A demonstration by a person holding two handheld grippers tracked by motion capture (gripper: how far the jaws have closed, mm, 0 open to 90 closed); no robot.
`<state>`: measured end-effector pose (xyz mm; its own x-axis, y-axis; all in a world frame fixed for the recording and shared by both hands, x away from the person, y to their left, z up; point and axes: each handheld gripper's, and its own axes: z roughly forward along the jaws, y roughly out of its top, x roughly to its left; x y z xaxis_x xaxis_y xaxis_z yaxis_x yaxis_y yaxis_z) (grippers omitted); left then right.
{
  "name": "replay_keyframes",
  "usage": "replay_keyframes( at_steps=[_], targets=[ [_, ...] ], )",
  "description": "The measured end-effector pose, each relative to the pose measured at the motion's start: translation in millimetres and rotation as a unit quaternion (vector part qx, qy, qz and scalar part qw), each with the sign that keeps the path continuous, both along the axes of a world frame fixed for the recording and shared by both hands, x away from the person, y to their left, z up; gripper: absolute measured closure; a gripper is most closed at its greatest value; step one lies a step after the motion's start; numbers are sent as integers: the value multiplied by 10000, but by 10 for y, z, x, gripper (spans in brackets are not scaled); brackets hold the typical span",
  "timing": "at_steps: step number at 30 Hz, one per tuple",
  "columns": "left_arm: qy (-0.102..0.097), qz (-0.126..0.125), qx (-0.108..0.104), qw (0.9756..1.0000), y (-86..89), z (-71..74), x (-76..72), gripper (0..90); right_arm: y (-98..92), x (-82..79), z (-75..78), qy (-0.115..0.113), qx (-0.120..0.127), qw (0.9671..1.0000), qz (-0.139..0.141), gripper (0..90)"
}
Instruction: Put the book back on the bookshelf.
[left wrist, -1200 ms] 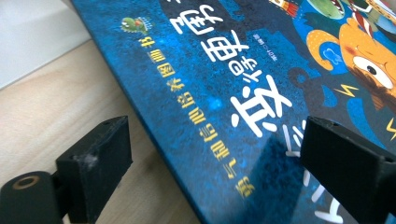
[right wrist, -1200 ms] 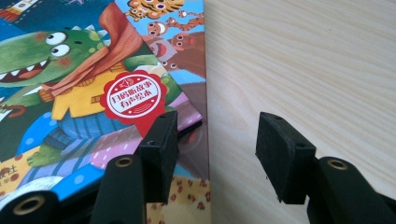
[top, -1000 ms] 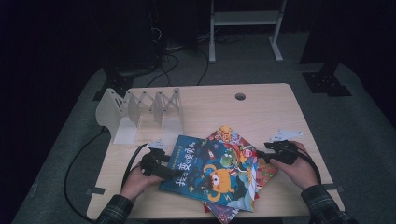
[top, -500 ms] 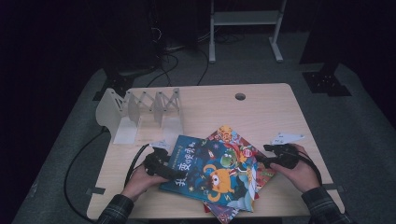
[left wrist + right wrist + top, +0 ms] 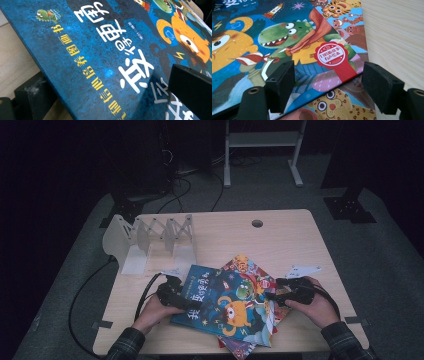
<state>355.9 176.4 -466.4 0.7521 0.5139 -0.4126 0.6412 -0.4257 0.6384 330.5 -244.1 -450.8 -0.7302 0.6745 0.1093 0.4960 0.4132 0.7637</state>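
Dark floor and cables surround your pale wooden table (image 5: 280, 237), and everything here is placed against the blue book (image 5: 225, 305), which lies face up on top of a loose pile near your edge of the table. Under it sits a second picture book (image 5: 245, 265) whose corner pokes out beyond the blue book's far side, with at least one more peeking out at its near edge. Your left gripper (image 5: 176, 296) is clamped on the blue book's left edge, one jaw over the cover and one beneath, so that edge sits between the pads. Your right gripper (image 5: 328, 87) stands at the blue book's right corner with its jaws apart; they have just been opening, and the corner lies between them, one pad above it, with no squeeze on it. Judge the book as thin, light and glossy: the cover will likely slide on the one below and sag if you lift by a single corner, so take it well in from the edge, near the spine or at two opposite sides. Left of and beyond the blue book stands a white folding rack (image 5: 150, 240); its slots look empty. A small white piece (image 5: 302, 270) lies right of the blue book
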Motion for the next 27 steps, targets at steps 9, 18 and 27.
replay_keyframes(
  at_steps=[9, 18, 27],
  targets=[
    [167, -56, -187, 9997, -22, -51, 39, 0, 17, 2, -22, 91, 111, 9999, 24, 246],
    [239, -15, -54, 9997, -55, -4, 58, 0, 52, -17, -10, -19, -1, 10000, 78, 232],
    [17, 1, -222, 9998, -21, 175, 6, 15, 49, -21, -15, 28, 92, 9999, 101, 221]
  ],
)
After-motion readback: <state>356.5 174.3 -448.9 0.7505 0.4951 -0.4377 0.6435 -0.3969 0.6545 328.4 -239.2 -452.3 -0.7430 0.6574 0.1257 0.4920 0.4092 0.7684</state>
